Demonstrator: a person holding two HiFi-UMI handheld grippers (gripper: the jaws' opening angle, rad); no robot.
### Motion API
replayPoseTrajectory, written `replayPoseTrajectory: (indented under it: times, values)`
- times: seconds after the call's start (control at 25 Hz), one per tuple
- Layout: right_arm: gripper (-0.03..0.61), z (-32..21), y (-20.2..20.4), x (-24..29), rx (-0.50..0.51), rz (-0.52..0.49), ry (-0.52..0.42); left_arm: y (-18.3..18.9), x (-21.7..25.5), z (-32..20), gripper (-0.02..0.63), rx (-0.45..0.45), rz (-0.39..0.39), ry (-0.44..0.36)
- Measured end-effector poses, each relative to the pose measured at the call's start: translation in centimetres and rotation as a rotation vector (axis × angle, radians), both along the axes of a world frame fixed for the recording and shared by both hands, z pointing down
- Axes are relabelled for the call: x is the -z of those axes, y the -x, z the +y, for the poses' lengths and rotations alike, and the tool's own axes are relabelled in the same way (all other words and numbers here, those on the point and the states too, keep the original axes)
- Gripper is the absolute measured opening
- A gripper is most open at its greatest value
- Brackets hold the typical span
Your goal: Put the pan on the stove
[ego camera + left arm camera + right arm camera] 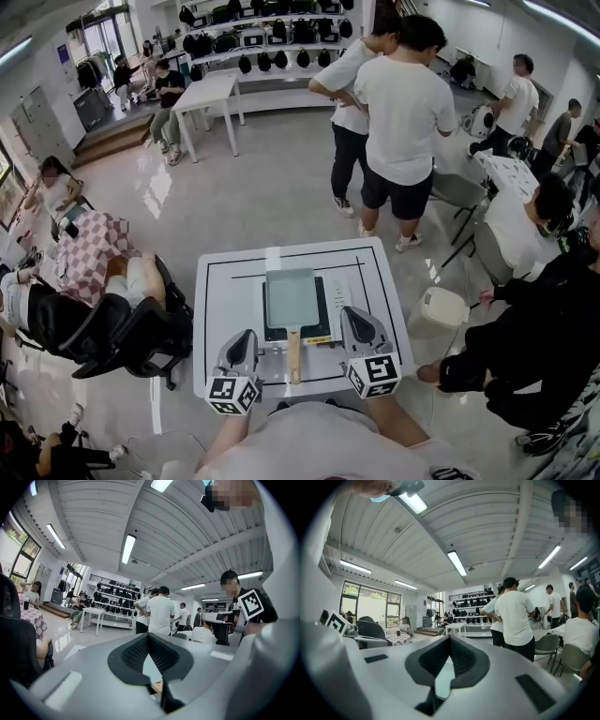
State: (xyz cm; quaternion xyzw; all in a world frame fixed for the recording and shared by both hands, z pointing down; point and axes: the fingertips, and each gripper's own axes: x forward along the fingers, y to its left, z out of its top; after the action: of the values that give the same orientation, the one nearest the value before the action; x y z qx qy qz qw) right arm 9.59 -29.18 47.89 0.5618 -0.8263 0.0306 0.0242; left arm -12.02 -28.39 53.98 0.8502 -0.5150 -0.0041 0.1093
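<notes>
Glossy pale floor (253,187) spans a large workroom, with racks of dark gear (272,37) on the far wall and people standing (403,103) or seated around. White table (217,309) marked with black lines carries a black stove (324,314). The rectangular pan (292,298) sits on the stove, its wooden handle (294,354) pointing at the near edge. Left gripper (246,335) and right gripper (352,312) flank the handle, apart from it, each with jaws closed together on nothing.

A glossy pale floor (262,187) is lit from above by strip lights (128,549) mounted on a ribbed ceiling (197,536). A white table (208,94) is placed before the far wall's shelving (272,37), which is loaded with dark items. Tall windows (370,604) are fitted at the room's left side. A black office chair (112,328) is positioned nearby.
</notes>
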Motion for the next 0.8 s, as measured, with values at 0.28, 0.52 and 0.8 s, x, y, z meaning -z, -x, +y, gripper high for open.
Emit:
replayPoseTrajectory:
  times: [0.28, 0.52, 0.8]
  values:
    - [0.008, 0.05, 0.15, -0.3, 0.001, -0.011, 0.008, 0.18, -0.04, 0.25, 0.011, 0.003, 0.004, -0.004]
    - [0.008, 0.12, 0.53, -0.39, 0.003, -0.011, 0.008, 0.34, -0.01, 0.2, 0.011, 0.002, 0.004, -0.009]
    - [0.008, 0.74, 0.39, -0.73, 0.001, -0.016, 0.012, 0.15, 0.14, 0.72, 0.009, 0.0, 0.0, -0.025]
